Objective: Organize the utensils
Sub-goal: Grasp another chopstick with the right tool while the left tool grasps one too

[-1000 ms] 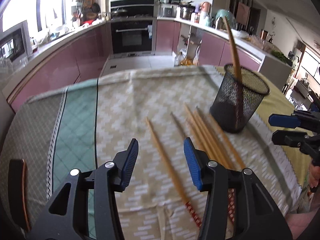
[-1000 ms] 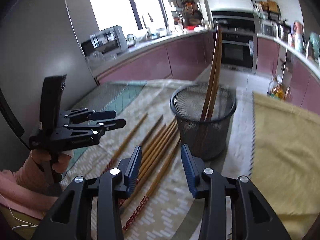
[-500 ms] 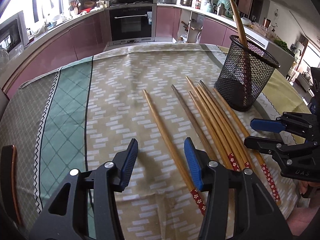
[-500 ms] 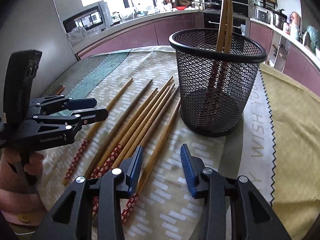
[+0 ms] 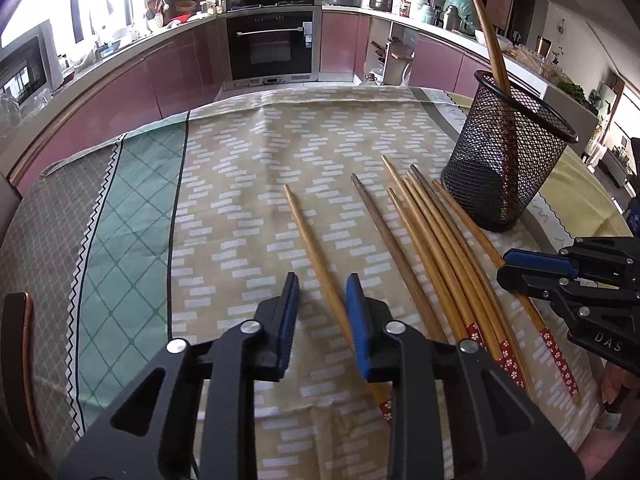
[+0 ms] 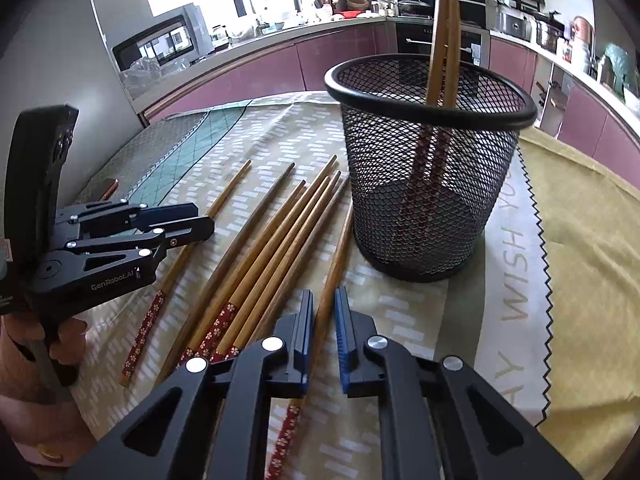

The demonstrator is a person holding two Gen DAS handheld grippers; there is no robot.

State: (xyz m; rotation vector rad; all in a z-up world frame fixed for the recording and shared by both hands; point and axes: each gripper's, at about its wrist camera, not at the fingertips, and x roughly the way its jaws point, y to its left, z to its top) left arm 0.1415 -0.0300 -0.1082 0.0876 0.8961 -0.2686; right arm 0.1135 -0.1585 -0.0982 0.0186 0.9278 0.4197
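Wooden chopstick [image 6: 334, 256] sits pinched between my right gripper [image 6: 322, 316] fingers; left gripper [image 5: 322, 304] jaws closing around another chopstick [image 5: 316, 248]. Squeeze firmly, lift level, tip into mesh holder [image 6: 428, 184] ahead.

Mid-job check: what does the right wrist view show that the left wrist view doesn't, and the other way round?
Right wrist only: a look straight between the pads of the right hand-held gripper, shut on the chopstick nearest the mesh cup, and two separate chopsticks standing in that cup.
Left wrist only: the left hand-held gripper closing around the leftmost chopstick, with a gap at one pad.
Both: the mesh cup and the loose chopsticks on the tablecloth.
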